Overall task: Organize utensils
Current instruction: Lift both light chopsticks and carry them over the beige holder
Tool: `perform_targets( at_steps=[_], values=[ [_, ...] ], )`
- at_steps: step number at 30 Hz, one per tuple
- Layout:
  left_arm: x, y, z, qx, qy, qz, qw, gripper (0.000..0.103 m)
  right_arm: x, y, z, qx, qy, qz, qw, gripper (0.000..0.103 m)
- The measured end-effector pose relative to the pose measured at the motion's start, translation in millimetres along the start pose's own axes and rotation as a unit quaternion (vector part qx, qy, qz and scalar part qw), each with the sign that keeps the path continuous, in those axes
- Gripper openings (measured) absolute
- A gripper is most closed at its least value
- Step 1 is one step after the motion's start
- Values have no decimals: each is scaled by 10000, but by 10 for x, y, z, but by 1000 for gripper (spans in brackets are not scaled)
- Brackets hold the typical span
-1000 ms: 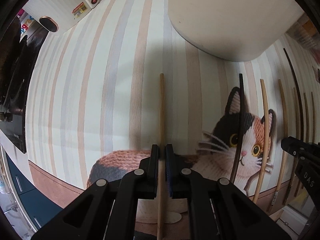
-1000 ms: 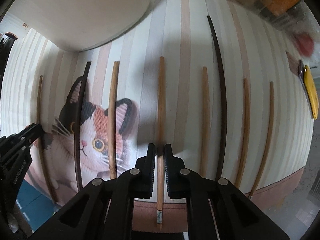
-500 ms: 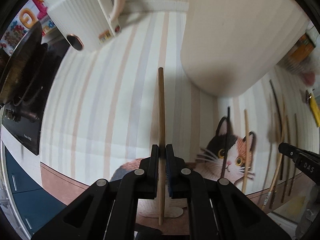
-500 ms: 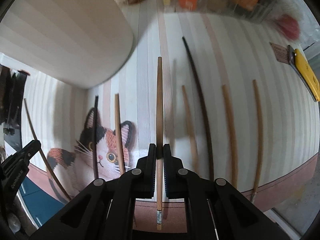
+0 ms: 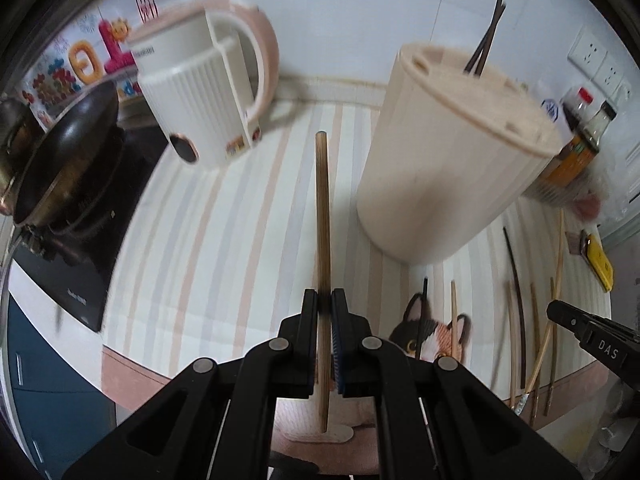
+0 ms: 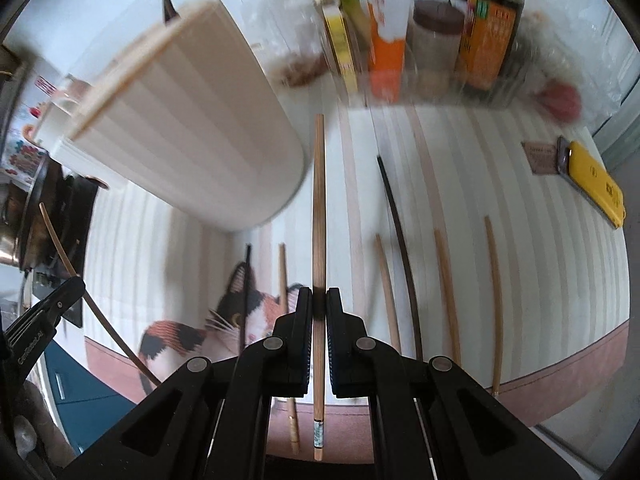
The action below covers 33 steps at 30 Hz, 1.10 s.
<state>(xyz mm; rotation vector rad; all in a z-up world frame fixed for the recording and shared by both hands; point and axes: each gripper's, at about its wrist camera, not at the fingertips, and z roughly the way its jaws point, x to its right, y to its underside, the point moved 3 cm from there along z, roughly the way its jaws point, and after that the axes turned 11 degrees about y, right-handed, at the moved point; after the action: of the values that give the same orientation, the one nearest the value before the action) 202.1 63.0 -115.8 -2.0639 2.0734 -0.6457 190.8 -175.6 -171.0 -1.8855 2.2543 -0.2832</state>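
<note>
My left gripper point(image 5: 325, 304) is shut on a light wooden chopstick point(image 5: 322, 208) and holds it well above the striped cat mat point(image 5: 224, 248). My right gripper point(image 6: 319, 300) is shut on another wooden chopstick point(image 6: 318, 200), also lifted. A tall cream utensil holder point(image 5: 452, 160) stands on the mat with two dark chopsticks point(image 5: 486, 36) in its top; it also shows in the right wrist view point(image 6: 192, 120). Several chopsticks, wooden point(image 6: 444, 280) and dark point(image 6: 400, 248), lie in a row on the mat.
A cream and pink kettle point(image 5: 200, 96) stands at the back left. A dark pan point(image 5: 68, 152) sits on a black cooktop at the left. Sauce bottles and jars point(image 6: 488, 28) line the back wall. A yellow tool point(image 6: 592, 176) lies at the right.
Both grippers have risen from the mat with their chopsticks and tilted up. The holder's top, the kettle and the bottles have come into view.
</note>
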Motion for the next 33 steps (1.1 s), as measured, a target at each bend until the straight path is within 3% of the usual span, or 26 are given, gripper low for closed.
perform_targets(
  at_steps=[9, 15, 26, 33],
  values=[
    [-14, -178, -267, 349, 35, -32, 9994, 4, -33, -184, -429, 587, -158, 136, 9981, 7],
    [92, -443, -664, 783, 216, -27, 9967, 4, -80, -397, -822, 995, -389, 250, 9940, 7],
    [544, -1268, -1419, 1726, 843, 245, 9811, 4, -375, -1150, -1714, 2112, -677, 153, 9750, 7],
    [725, -1869, -1407, 1958, 1086, 411, 9737, 4, -492, -1723, -1749, 2433, -705, 344, 9668, 7]
  ],
)
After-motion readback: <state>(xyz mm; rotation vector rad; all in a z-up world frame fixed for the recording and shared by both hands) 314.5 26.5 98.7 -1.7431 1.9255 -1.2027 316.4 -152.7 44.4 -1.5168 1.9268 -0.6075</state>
